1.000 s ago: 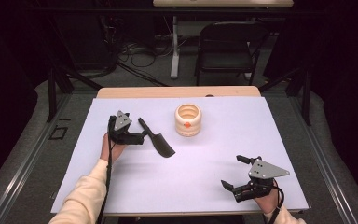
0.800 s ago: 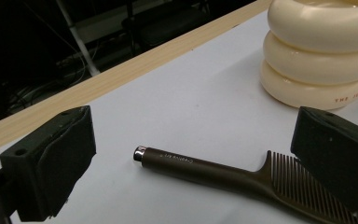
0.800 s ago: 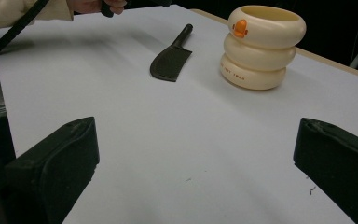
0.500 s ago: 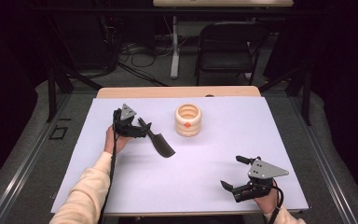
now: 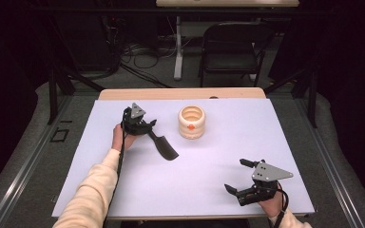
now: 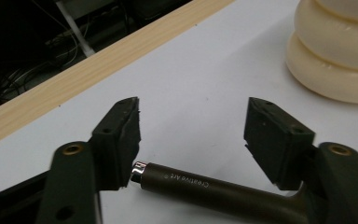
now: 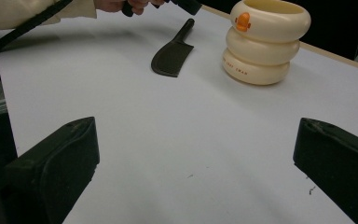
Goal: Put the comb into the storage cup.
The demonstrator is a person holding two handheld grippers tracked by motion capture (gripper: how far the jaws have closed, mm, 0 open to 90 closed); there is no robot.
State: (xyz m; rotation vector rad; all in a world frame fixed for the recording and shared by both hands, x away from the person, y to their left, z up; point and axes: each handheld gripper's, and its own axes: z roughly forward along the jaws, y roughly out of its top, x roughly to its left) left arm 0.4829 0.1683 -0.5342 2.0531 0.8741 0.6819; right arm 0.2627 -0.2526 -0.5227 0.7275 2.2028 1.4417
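A dark spatula lies flat on the white table, blade toward the near side. Its handle runs between the jaws of my left gripper, which has come down over the handle's end. Those jaws have just been closing; a gap remains beside the right pad, so the handle is not clamped. A cream ringed holder with an orange mark stands just right of the spatula. My right gripper rests near the front right of the table, open and holding nothing. It faces the spatula and the holder.
The white sheet covers the table, with a wooden strip along its far edge. A black chair and cables stand on the floor beyond the table. A sleeved forearm reaches in from the bottom left.
My left gripper has moved toward the far side and right, down onto the spatula's handle end, and its jaws have narrowed. The right gripper has stayed where it was.
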